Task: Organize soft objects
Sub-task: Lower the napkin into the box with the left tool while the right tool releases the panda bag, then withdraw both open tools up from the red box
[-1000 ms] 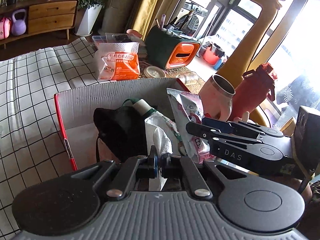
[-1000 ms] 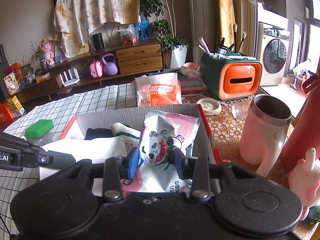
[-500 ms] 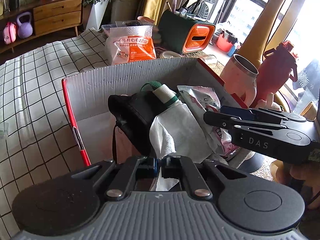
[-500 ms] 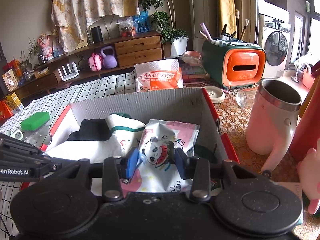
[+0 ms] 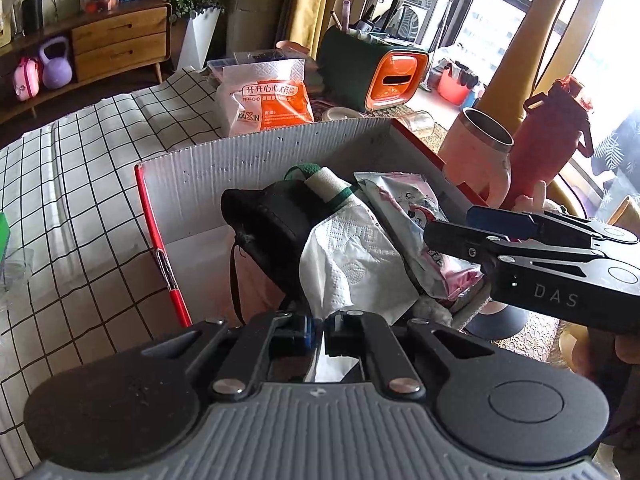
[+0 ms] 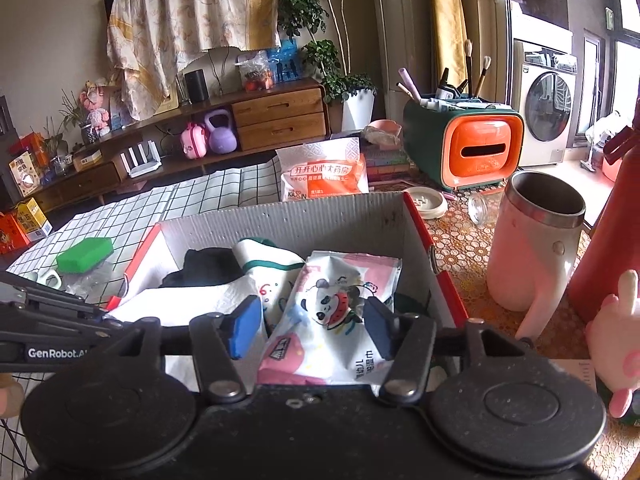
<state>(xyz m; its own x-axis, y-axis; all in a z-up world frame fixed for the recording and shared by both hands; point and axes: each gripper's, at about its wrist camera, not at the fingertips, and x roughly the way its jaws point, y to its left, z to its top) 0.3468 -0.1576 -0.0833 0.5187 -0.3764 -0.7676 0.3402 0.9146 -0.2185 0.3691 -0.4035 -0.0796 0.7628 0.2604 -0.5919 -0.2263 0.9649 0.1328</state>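
A red-edged cardboard box (image 5: pixel 256 160) (image 6: pixel 340 216) holds a black cap (image 5: pixel 268 224) (image 6: pixel 208 264), a white sock with green bands (image 5: pixel 328 184) (image 6: pixel 272 260), a white paper towel (image 5: pixel 352 256) (image 6: pixel 192 304) and a panda-print wipes pack (image 5: pixel 404 208) (image 6: pixel 336 312). My left gripper (image 5: pixel 316 332) is shut on the paper towel's near corner. My right gripper (image 6: pixel 310 330) is open, its blue pads either side of the wipes pack, which lies in the box. The right gripper also shows in the left wrist view (image 5: pixel 472 228).
A checked cloth (image 5: pixel 80 184) covers the table left of the box, with a green sponge (image 6: pixel 84 254) on it. An orange-white bag (image 6: pixel 324 176) stands behind the box. A pink steel-rimmed cup (image 6: pixel 536 240), a red bottle (image 6: pixel 608 240) and a pink plush (image 6: pixel 616 340) stand to the right.
My right gripper opened and let go of the wipes pack, which now lies in the box. My left gripper stayed shut on the paper towel and lowered it into the box.
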